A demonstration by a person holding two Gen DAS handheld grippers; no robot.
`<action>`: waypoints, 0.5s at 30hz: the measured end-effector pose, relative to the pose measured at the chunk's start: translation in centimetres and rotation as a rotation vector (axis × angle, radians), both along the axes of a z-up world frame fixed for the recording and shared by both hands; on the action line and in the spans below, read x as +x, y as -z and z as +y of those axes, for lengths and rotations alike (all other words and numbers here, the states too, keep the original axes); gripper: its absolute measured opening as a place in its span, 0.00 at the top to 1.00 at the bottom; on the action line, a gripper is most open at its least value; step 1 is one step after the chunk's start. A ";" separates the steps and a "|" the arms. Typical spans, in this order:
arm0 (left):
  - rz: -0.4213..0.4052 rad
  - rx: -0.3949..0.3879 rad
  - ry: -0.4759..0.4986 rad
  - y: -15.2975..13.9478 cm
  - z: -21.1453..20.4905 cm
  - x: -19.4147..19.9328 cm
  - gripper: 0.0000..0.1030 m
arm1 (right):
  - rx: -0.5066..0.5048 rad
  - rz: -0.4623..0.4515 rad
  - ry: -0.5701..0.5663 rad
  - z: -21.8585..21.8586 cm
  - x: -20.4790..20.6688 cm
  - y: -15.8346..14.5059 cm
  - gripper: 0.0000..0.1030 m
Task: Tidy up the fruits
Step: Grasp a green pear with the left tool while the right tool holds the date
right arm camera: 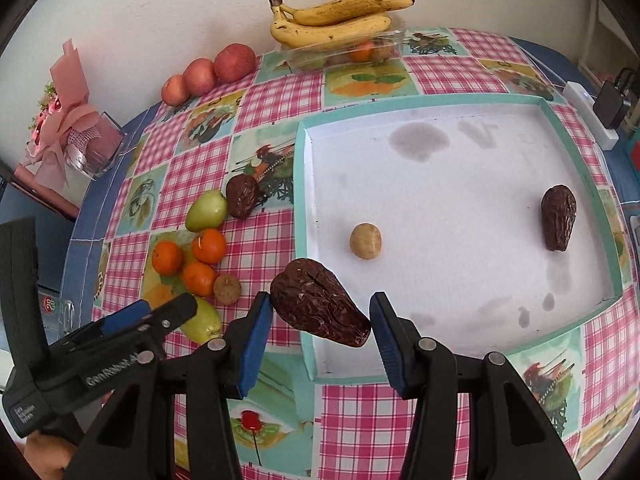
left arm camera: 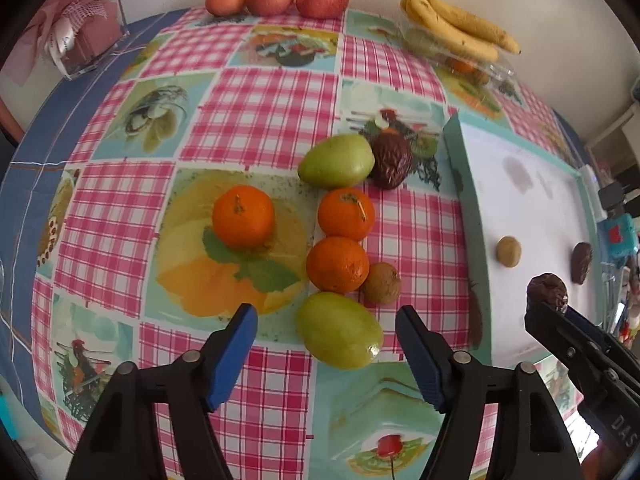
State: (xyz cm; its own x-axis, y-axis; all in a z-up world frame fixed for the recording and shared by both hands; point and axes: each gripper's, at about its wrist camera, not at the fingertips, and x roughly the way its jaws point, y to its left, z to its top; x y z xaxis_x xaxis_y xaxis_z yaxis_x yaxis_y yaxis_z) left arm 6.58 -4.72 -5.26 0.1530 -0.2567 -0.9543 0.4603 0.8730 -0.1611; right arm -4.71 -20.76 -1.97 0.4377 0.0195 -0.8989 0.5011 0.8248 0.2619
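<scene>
Right gripper [right arm camera: 318, 316] jaws pinch a wrinkled dark fruit [right arm camera: 320, 308] over the tray [right arm camera: 440, 100] near corner. Advise carrying it inward before release. Left gripper [left arm camera: 326, 334] jaws gape, empty, around a green fruit [left arm camera: 338, 330] on the worktop [left arm camera: 256, 120].

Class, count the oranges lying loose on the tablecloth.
3: one alone on the left, two touching beside it, far and near. Another orange-coloured fruit shows in the container under the bananas.

**Setting: home dining or kitchen table**

Domestic room. Table against plain wall, covered with pink-check tablecloth [left arm camera: 260, 120] printed with fruit pictures. Bananas [right arm camera: 336, 20] on clear plastic punnet [right arm camera: 344, 50], wrapped pink gift bouquet [right arm camera: 68, 120], charger block [right arm camera: 610, 104] at the edge.
</scene>
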 end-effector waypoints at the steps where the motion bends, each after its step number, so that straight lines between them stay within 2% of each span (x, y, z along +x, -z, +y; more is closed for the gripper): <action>1: 0.007 0.004 0.002 0.3 -0.2 0.0 0.30 | -0.001 0.003 -0.001 0.0 0.0 0.1 0.49; 9: 0.029 0.004 0.031 1.2 -1.6 -0.3 0.48 | -0.004 0.037 -0.023 0.2 0.2 0.6 0.50; 15: 0.031 0.002 0.030 1.3 -1.4 -0.2 0.49 | -0.002 0.031 -0.031 0.3 0.3 0.5 0.50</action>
State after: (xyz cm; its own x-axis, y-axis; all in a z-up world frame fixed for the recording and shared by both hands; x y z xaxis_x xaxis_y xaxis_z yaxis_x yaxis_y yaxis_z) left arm 6.35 -6.08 -6.57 0.1156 -0.2592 -0.9589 0.4814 0.8590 -0.1742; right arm -4.39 -20.46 -2.44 0.4085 0.0312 -0.9122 0.4831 0.8406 0.2450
